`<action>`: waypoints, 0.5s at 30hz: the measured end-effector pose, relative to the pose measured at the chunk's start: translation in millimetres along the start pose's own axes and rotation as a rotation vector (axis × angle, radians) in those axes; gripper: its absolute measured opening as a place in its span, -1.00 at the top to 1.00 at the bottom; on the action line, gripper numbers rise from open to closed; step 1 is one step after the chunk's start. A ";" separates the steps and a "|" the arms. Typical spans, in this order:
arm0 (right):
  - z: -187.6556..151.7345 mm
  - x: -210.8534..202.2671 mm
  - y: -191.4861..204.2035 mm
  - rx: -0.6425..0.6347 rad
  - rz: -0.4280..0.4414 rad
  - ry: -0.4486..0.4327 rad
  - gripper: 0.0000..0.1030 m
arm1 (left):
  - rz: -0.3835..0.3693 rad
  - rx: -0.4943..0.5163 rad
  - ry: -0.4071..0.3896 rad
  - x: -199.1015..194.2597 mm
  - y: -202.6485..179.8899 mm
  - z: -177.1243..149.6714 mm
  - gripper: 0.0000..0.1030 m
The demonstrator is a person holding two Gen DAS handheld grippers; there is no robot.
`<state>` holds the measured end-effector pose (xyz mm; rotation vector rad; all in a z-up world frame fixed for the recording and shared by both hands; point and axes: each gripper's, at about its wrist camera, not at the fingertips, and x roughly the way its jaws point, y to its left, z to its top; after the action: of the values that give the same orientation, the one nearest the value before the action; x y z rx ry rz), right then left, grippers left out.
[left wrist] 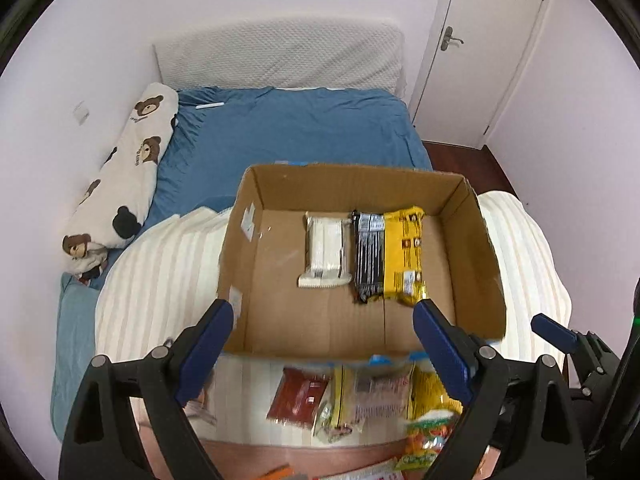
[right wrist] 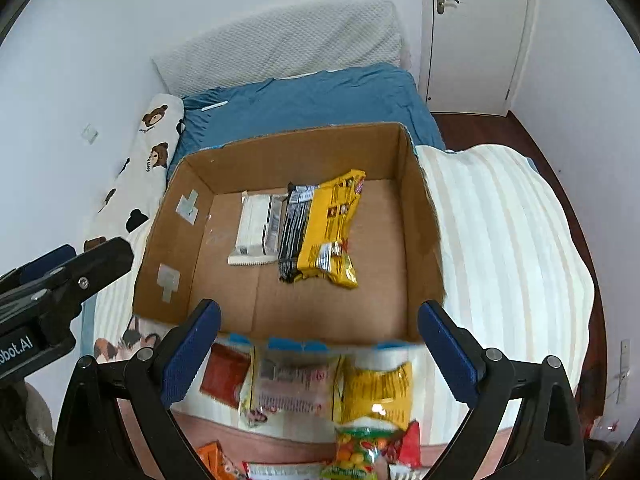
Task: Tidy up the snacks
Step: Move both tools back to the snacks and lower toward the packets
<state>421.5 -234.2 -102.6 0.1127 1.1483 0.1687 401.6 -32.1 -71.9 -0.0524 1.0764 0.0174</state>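
A: What does everything sit on?

B: A bed [left wrist: 304,128] with a blue sheet, half covered by a cream striped blanket [right wrist: 500,240]. A bear-print pillow [left wrist: 128,168] lies along the pale wall, and a white door [left wrist: 492,40] stands at the far right.

A: And the snacks?

B: Three packets lie side by side in the cardboard box [left wrist: 476,248]; the loose snacks [right wrist: 320,388] lie on the blanket just before it.

A: The fingers?

B: The left gripper [left wrist: 324,344] and the right gripper [right wrist: 320,344] both stand wide open, empty.

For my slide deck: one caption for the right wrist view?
Open right gripper above cardboard box holding three snack packets; more snacks outside.
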 end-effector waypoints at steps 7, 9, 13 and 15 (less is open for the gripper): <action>-52.3 -4.5 -21.5 0.061 0.039 0.060 -0.96 | 0.024 -0.036 0.081 3.7 8.2 -56.4 -0.79; -69.5 -0.1 -28.3 0.077 0.042 0.085 -0.96 | 0.032 -0.044 0.119 7.7 10.4 -77.7 -0.79; -109.7 11.4 -43.6 0.118 0.052 0.162 -0.96 | 0.028 -0.089 0.206 22.0 17.9 -127.2 -0.79; -132.1 15.5 -52.1 0.138 0.056 0.201 -0.96 | 0.032 -0.096 0.249 28.6 19.9 -152.1 -0.79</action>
<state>310.8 -282.1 -179.3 0.2550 1.3580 0.1521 280.6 -20.3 -169.8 -0.1267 1.3249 0.0941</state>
